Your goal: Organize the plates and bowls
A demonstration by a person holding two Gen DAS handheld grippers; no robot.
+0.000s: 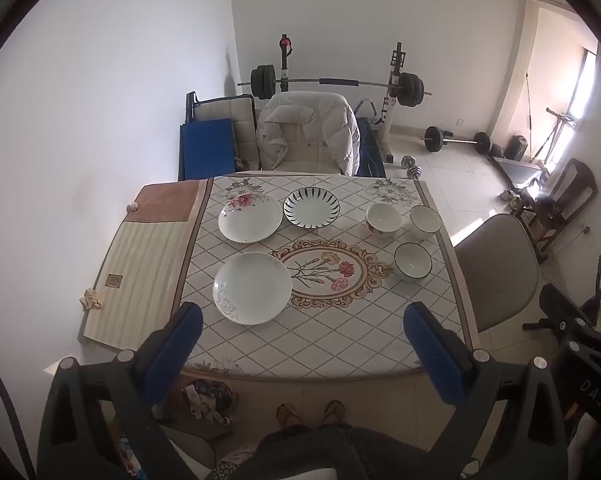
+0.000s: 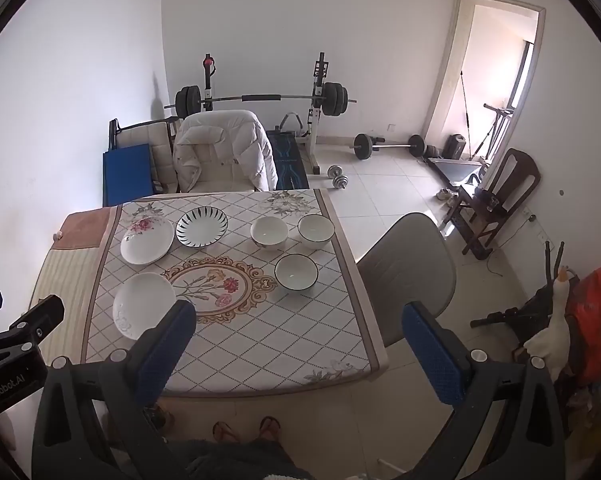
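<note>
Three plates lie on the left half of the table [image 1: 340, 344]: a white plate with a grey flower [image 1: 252, 288] [image 2: 142, 306] nearest me, a plate with pink flowers [image 1: 250, 217] [image 2: 147, 240] behind it, and a plate with black rim strokes [image 1: 311, 207] [image 2: 201, 227] to the right. Three white bowls stand on the right half: a flower-painted bowl [image 1: 383, 219] [image 2: 269, 232], a dark-rimmed bowl [image 1: 425, 222] [image 2: 316, 231] at the far corner, and a second dark-rimmed bowl [image 1: 413, 261] [image 2: 296, 271] nearer me. My left gripper [image 1: 302, 324] and right gripper [image 2: 300, 322] hover high over the near edge, both open and empty.
A patterned cloth covers the table, with a striped mat [image 1: 140, 268] on its left. A chair with a white jacket [image 1: 308, 132] stands behind the table and a grey chair [image 1: 496, 268] to its right. A barbell rack [image 1: 336, 84] and weights lie beyond. The person's feet [image 1: 310, 414] show below.
</note>
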